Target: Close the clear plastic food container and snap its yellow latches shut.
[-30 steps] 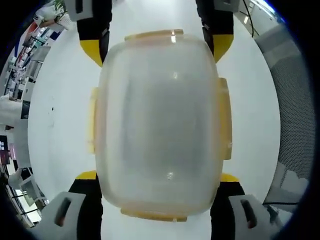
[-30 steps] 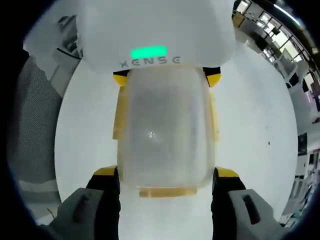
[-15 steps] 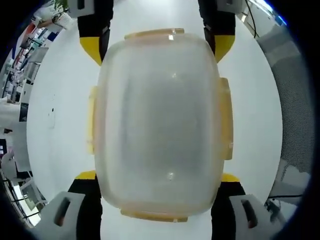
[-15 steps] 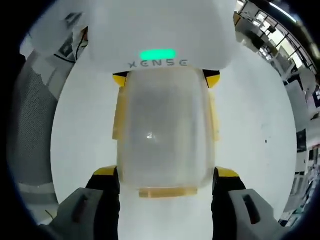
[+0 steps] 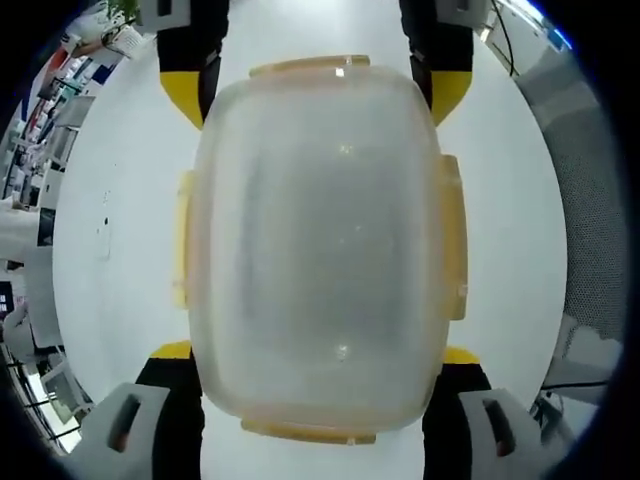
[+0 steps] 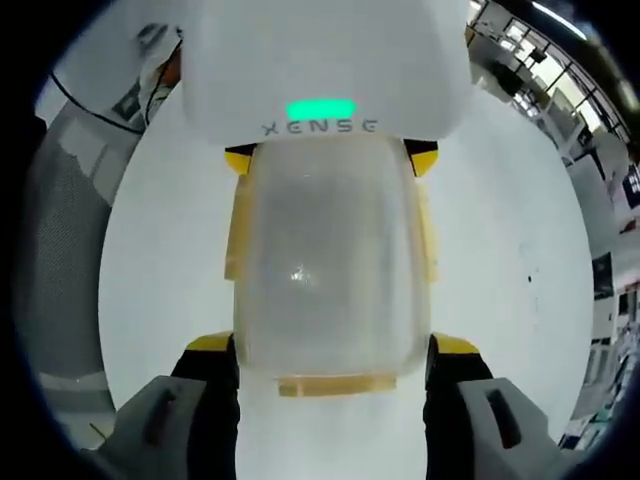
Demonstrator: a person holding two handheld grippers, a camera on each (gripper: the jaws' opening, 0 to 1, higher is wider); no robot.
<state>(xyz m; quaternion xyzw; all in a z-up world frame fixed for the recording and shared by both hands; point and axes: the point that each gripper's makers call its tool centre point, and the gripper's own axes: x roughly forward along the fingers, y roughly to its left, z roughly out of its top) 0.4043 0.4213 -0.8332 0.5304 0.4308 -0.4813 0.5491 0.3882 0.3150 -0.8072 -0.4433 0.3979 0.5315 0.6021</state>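
While both grippers bracket it, the container sits lid-on on the white table, latches not visibly snapped

container: clear plastic food container (image 5: 318, 250) is at centre of the left gripper view, lid on top, resting on the white table (image 5: 120, 200); also centred in the right gripper view (image 6: 328, 270)

left gripper: left gripper (image 5: 316, 358) has jaws spread wide, yellow tips just beside the container's near corners at 7 and 5 o'clock, gripping nothing that I can see; contact with the walls can't be told

right gripper: right gripper (image 6: 332, 350) is likewise released, jaws straddling the near end of the container at 7 and 5 o'clock, not clamped on it; in the left gripper view its tips show at 11 and 1 o'clock

latches: yellow latches (image 5: 452, 240) lie along all four edges; side ones at 3 and 9 o'clock, end ones at 12 and 6 o'clock (image 5: 310, 432); near end latch in the right gripper view (image 6: 336, 384) at 6 o'clock; whether any is locked down can't be told, frosted plastic blurs it

step in hand: likely seating the lid and pressing the end latches

how to do it well: keep both grippers square to the container so it doesn't skid on the slick table; press one end latch while the opposite gripper braces the far end; push down and inward at latch mid-span, not a corner; check the lid sits flush first, else the latch may pop off

risk: container may slide or tip if pushed from one side alone
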